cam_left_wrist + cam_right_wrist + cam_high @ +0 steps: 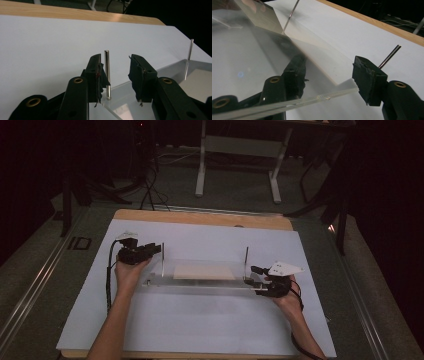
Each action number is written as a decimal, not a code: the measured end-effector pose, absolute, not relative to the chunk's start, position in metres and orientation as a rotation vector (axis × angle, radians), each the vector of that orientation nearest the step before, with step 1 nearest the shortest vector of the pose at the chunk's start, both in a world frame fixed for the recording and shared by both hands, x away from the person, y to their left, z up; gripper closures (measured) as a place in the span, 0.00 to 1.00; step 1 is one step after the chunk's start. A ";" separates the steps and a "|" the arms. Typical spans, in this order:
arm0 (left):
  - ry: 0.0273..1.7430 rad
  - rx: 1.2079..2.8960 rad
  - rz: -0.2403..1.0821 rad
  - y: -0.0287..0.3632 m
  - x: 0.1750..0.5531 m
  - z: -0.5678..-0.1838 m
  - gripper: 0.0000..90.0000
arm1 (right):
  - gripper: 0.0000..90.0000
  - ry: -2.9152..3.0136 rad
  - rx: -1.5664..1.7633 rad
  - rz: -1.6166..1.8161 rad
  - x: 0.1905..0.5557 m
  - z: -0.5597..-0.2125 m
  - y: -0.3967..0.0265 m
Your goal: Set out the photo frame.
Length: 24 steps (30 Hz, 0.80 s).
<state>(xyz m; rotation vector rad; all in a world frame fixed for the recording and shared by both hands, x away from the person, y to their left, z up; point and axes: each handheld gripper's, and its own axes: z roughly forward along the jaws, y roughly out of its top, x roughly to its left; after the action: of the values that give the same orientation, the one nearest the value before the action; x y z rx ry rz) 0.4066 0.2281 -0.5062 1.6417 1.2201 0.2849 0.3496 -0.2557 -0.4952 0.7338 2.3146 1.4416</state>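
Observation:
A clear acrylic plate (200, 284) lies on the white sheet with a beige tile (204, 271) on its middle. A thin metal pin stands upright near each end, the left pin (163, 260) and the right pin (246, 262). My left gripper (155, 249) is open at the left pin (107, 75), which stands between the jaws, close to the left one. My right gripper (254, 280) is open at the plate's right end. In the right gripper view the plate's edge (324, 97) crosses the gap of that gripper (329, 72), and one jaw shows through the plate.
The white sheet (200, 330) covers most of a wooden table (200, 217). Beyond the table are a dark floor, white desk legs (201, 170) and black stands with cables (145, 185). Free sheet lies in front of and behind the plate.

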 end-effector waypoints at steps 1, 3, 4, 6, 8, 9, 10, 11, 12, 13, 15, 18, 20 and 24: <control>1.216 1.639 0.287 0.229 0.405 -0.506 0.69 | 0.47 2.313 0.736 1.448 0.350 -0.495 -0.256; 1.208 1.636 0.292 0.230 0.403 -0.504 0.69 | 0.46 2.321 0.745 1.456 0.352 -0.494 -0.256; 1.204 1.631 0.295 0.230 0.402 -0.504 0.69 | 0.46 2.322 0.747 1.455 0.352 -0.493 -0.256; 1.197 1.625 0.293 0.232 0.400 -0.503 0.68 | 0.46 2.321 0.755 1.458 0.353 -0.493 -0.256; 1.188 1.628 0.300 0.233 0.397 -0.502 0.68 | 0.46 2.320 0.759 1.460 0.353 -0.492 -0.256; 1.183 1.633 0.305 0.233 0.396 -0.501 0.68 | 0.46 2.319 0.762 1.463 0.354 -0.491 -0.256; 1.182 1.633 0.309 0.233 0.395 -0.501 0.68 | 0.46 2.315 0.765 1.466 0.354 -0.491 -0.256; 1.185 1.636 0.316 0.234 0.394 -0.501 0.67 | 0.46 2.310 0.768 1.468 0.354 -0.491 -0.256; 1.183 1.641 0.319 0.234 0.394 -0.501 0.67 | 0.46 2.305 0.772 1.469 0.355 -0.490 -0.256; 1.181 1.641 0.322 0.235 0.393 -0.501 0.67 | 0.46 2.299 0.776 1.473 0.355 -0.490 -0.256; 1.177 1.642 0.328 0.236 0.392 -0.500 0.67 | 0.46 2.289 0.787 1.482 0.356 -0.488 -0.256; 1.168 1.638 0.338 0.237 0.389 -0.498 0.67 | 0.46 2.281 0.794 1.496 0.357 -0.486 -0.256; 1.160 1.639 0.343 0.238 0.388 -0.496 0.67 | 0.46 2.276 0.803 1.502 0.358 -0.485 -0.256; 1.142 1.636 0.354 0.238 0.385 -0.493 0.67 | 0.46 2.264 0.817 1.513 0.360 -0.482 -0.256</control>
<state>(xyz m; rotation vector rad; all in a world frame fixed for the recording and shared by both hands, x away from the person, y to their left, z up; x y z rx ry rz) 0.3854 0.2382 -0.4929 1.6363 1.1422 0.3540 0.3602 -0.2563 -0.4822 0.8174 2.2639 1.5132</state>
